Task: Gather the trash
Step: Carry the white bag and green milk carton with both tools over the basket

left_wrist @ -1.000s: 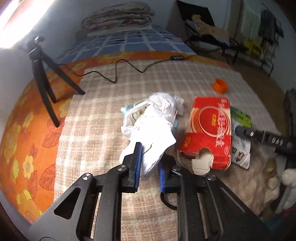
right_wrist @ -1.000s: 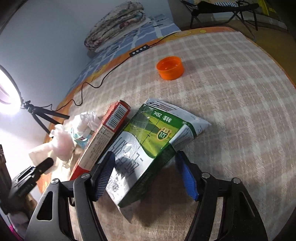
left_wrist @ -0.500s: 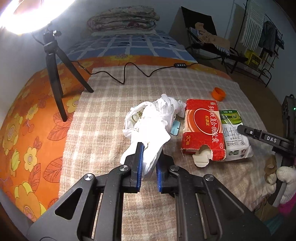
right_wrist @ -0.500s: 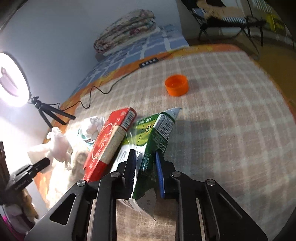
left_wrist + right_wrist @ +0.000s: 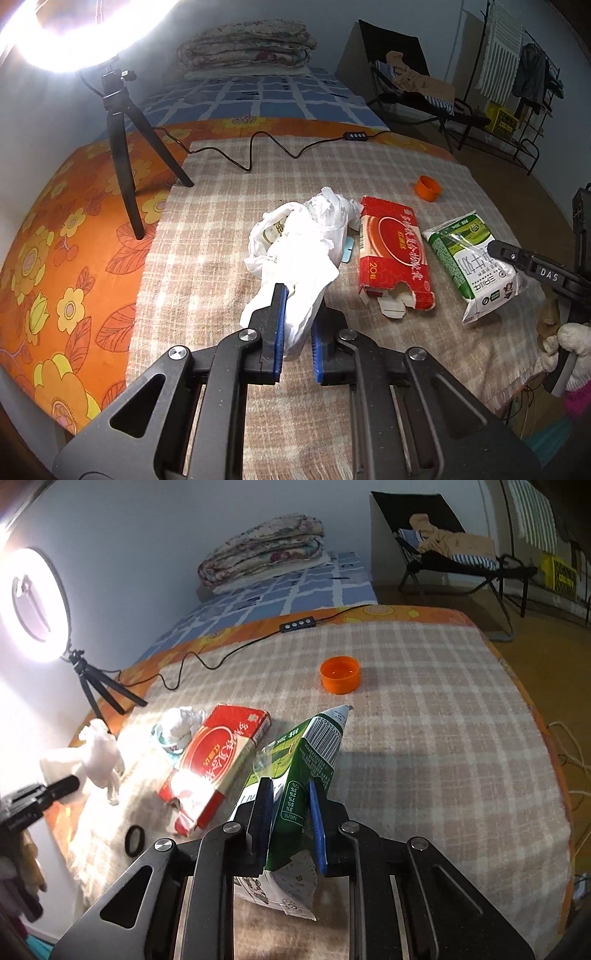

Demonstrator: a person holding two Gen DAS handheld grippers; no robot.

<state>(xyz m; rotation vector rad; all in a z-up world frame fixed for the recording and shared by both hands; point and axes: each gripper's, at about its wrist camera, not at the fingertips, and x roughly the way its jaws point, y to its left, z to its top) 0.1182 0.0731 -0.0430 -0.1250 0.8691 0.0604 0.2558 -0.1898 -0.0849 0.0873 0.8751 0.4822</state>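
Note:
My left gripper (image 5: 297, 325) is shut on a white plastic bag (image 5: 295, 254) that holds crumpled paper, lifted off the checked blanket (image 5: 207, 236). My right gripper (image 5: 288, 812) is shut on a green and white milk carton (image 5: 303, 771) and holds it above the blanket; the carton also shows in the left wrist view (image 5: 472, 266). A red cardboard box (image 5: 393, 251) lies flat between the two. An orange bottle cap (image 5: 340, 674) sits farther back on the blanket.
A ring light on a black tripod (image 5: 125, 147) stands at the back left, its cable (image 5: 258, 151) crossing the blanket. A small black ring (image 5: 135, 840) lies near the front edge. A folded quilt (image 5: 247, 44) and a folding chair (image 5: 413, 81) are behind.
Both grippers have risen and pulled back. My right gripper closed on the milk carton and lifted it. My left gripper stays shut on the white bag.

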